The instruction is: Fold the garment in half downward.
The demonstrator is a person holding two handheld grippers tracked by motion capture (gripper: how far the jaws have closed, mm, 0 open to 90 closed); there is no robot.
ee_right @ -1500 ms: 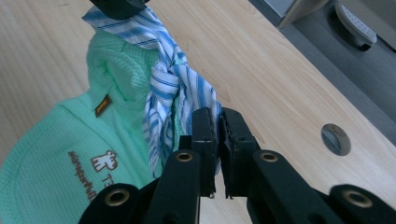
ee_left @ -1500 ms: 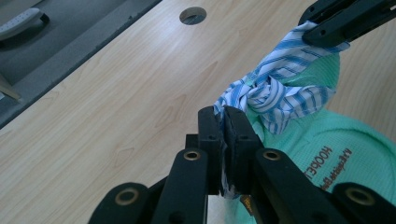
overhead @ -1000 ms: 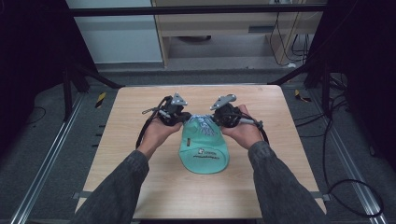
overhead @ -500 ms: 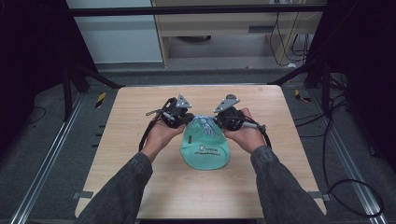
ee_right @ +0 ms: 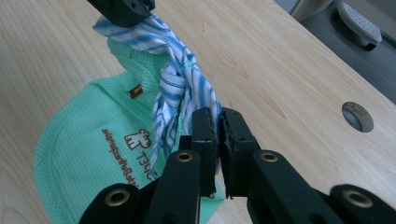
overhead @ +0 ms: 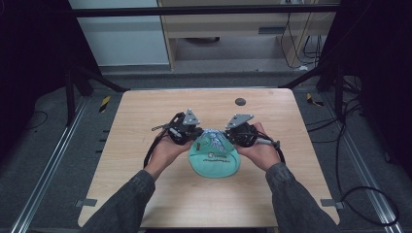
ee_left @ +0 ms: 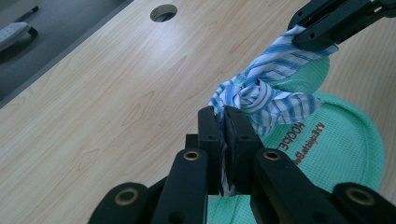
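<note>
A mint-green mesh garment (overhead: 214,160) with brown lettering lies on the wooden table (overhead: 145,116), and a blue-and-white striped cloth strip (overhead: 212,139) is bunched at its far end. My left gripper (overhead: 200,137) is shut on the left end of the strip, its jaws pressed together on the fabric (ee_left: 261,95) in the left gripper view (ee_left: 224,114). My right gripper (overhead: 227,137) is shut on the other end, with the striped cloth (ee_right: 180,84) pinched between its jaws (ee_right: 215,116). The strip is lifted and twisted between the two grippers above the green mesh (ee_right: 88,154).
A round cable hole (overhead: 240,101) sits in the table behind the grippers. The table's far edge drops to a grey floor with cables and a yellow-black tool (overhead: 104,103). Bare wood lies to the left, right and front of the garment.
Both hands have drawn a little toward the near side of the table and sunk, carrying the striped strip with them. Both grips are unchanged.
</note>
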